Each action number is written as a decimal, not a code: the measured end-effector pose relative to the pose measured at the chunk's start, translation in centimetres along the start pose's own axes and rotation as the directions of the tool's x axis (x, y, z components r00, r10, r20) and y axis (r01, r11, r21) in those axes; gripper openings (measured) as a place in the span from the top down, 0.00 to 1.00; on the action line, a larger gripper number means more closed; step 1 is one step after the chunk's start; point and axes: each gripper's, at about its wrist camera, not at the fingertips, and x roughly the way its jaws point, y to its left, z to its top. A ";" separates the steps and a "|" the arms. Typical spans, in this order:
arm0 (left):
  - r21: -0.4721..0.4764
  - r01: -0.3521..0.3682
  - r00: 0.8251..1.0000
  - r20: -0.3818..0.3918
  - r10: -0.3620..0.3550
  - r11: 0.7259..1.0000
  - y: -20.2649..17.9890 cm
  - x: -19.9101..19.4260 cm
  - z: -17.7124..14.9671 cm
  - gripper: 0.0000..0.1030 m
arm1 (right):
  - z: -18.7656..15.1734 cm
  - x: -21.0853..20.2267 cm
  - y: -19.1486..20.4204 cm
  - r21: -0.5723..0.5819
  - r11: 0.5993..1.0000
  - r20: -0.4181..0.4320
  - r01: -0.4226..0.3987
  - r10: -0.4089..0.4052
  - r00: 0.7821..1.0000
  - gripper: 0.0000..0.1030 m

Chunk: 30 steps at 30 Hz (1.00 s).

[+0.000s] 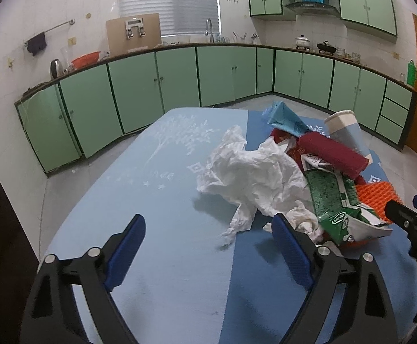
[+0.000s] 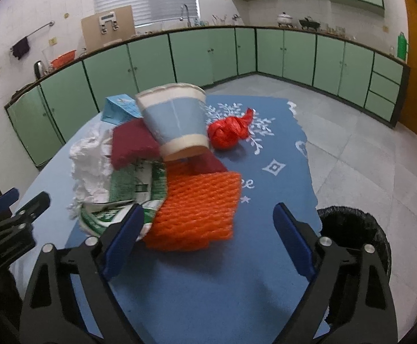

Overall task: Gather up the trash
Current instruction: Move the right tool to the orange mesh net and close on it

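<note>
A pile of trash lies on the blue tablecloth [image 1: 151, 200]: crumpled white tissue [image 1: 248, 172], a torn green-and-white carton [image 1: 337, 200], a dark red roll [image 1: 334, 154], a light blue paper cup [image 2: 177, 120], an orange foam net [image 2: 200, 209], a blue carton [image 1: 283, 117] and a red plastic bag [image 2: 228, 132]. My left gripper [image 1: 208, 232] is open and empty, just in front of the tissue. My right gripper [image 2: 208, 223] is open and empty, its fingers on either side of the orange net's near edge.
A black-lined trash bin [image 2: 354, 229] stands on the floor right of the table. Green kitchen cabinets [image 1: 180, 77] run along the far walls. The right gripper shows at the right edge of the left wrist view [image 1: 409, 218].
</note>
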 end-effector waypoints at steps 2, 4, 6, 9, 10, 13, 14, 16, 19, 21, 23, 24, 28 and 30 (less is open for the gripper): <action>-0.002 0.004 1.000 -0.005 -0.004 1.000 0.0 0.2 -0.2 0.15 | 0.1 0.7 -0.5 0.016 1.000 -0.011 0.008 -0.008 1.000 0.17; -0.002 0.012 1.000 -0.013 -0.012 1.000 -0.2 0.5 -0.3 0.15 | 0.1 1.4 -1.2 0.035 0.999 -0.022 0.009 -0.008 1.000 0.17; 0.002 0.021 1.000 -0.020 -0.021 1.000 -0.5 0.6 -0.4 0.15 | 0.2 2.1 -1.6 0.050 0.999 -0.039 0.000 0.002 0.999 0.20; 0.010 0.031 0.999 -0.025 -0.031 0.999 -1.2 0.7 -0.5 0.15 | 0.0 3.1 -1.9 0.063 0.996 -0.080 -0.057 0.062 0.995 0.34; 0.014 0.035 0.999 -0.025 -0.035 0.999 -1.3 0.7 -0.5 0.15 | -0.1 3.2 -1.9 0.069 0.995 -0.090 -0.076 0.082 0.993 0.41; 0.020 0.043 0.999 -0.027 -0.042 0.999 -1.7 0.7 -0.4 0.15 | -0.3 3.1 -1.8 0.075 0.983 -0.113 -0.165 0.173 0.978 0.67; 0.020 0.044 0.999 -0.027 -0.044 0.999 -1.8 0.6 -0.4 0.15 | -0.3 3.0 -1.6 0.068 0.982 -0.112 -0.178 0.184 0.976 0.74; 0.020 0.050 0.998 -0.028 -0.049 0.999 -2.0 0.5 -0.4 0.15 | -0.3 2.4 -1.2 0.048 0.979 -0.103 -0.197 0.201 0.974 0.88; 0.024 0.060 0.998 -0.024 -0.060 0.998 -2.5 0.2 -0.3 0.15 | -0.3 1.2 -1.2 0.057 0.970 -0.092 -0.235 0.239 0.967 0.91; 0.028 0.068 0.998 -0.020 -0.068 0.997 -2.8 -0.1 -0.2 0.15 | -0.3 0.6 -1.3 0.045 0.970 -0.087 -0.238 0.242 0.966 0.92; 0.035 0.078 0.997 -0.014 -0.078 0.996 -3.3 -0.3 -0.1 0.15 | -0.4 -0.1 -1.3 0.033 0.969 -0.078 -0.245 0.247 0.966 0.92; 0.037 0.082 0.997 -0.011 -0.082 0.996 -3.5 -0.5 -0.1 0.15 | -0.5 -0.4 -1.4 0.035 0.966 -0.075 -0.257 0.259 0.963 0.92; 0.044 0.097 0.995 -0.003 -0.097 0.994 -4.2 -1.0 0.1 0.15 | -0.7 -2.0 -1.6 0.034 0.957 -0.059 -0.289 0.290 0.955 0.92; 0.046 0.101 0.995 0.001 -0.101 0.994 -4.4 -1.2 0.2 0.15 | -0.8 -2.6 -1.9 0.038 0.952 -0.060 -0.304 0.306 0.950 0.92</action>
